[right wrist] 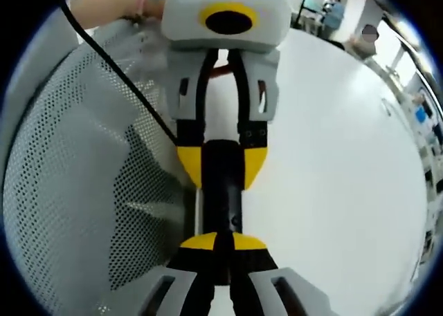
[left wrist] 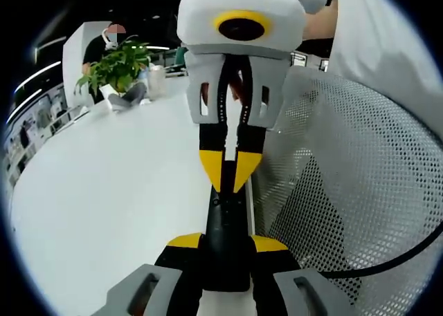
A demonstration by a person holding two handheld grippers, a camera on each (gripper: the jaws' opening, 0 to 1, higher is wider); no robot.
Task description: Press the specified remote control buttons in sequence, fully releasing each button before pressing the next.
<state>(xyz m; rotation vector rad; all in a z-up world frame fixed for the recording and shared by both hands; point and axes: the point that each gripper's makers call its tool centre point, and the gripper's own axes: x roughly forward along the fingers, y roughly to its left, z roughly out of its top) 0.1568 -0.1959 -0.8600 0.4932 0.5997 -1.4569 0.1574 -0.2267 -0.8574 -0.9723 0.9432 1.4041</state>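
A black remote control (left wrist: 227,233) lies lengthwise between the two grippers, above a white table (left wrist: 104,191) and just beside a perforated white mesh surface (left wrist: 360,191). In the left gripper view, the left gripper (left wrist: 227,245) rises from 6 o'clock with its yellow-tipped jaws set a remote's width apart, one on each long side of the near end of the remote control, clamping it. The right gripper (left wrist: 228,171) comes down from 12 o'clock, facing the camera, its jaws drawn together so that the yellow tips meet in a point touching the top face of the remote control near its far end. In the right gripper view the same scene is seen from the other end: the right gripper (right wrist: 223,244) rises from 6 o'clock with its yellow tips nearly together, resting on the remote control (right wrist: 221,191), while the left gripper (right wrist: 223,165) hangs from 12 o'clock with its jaws parted around the far end of the remote. The mesh surface (right wrist: 83,191) curves from 7 to 11 o'clock, crossed by a black cable (right wrist: 118,74), and the table (right wrist: 332,164) spreads from 1 to 5 o'clock. In the left gripper view a potted green plant (left wrist: 118,67) stands on the table at 10 o'clock, with a seated person (left wrist: 104,43) behind it.
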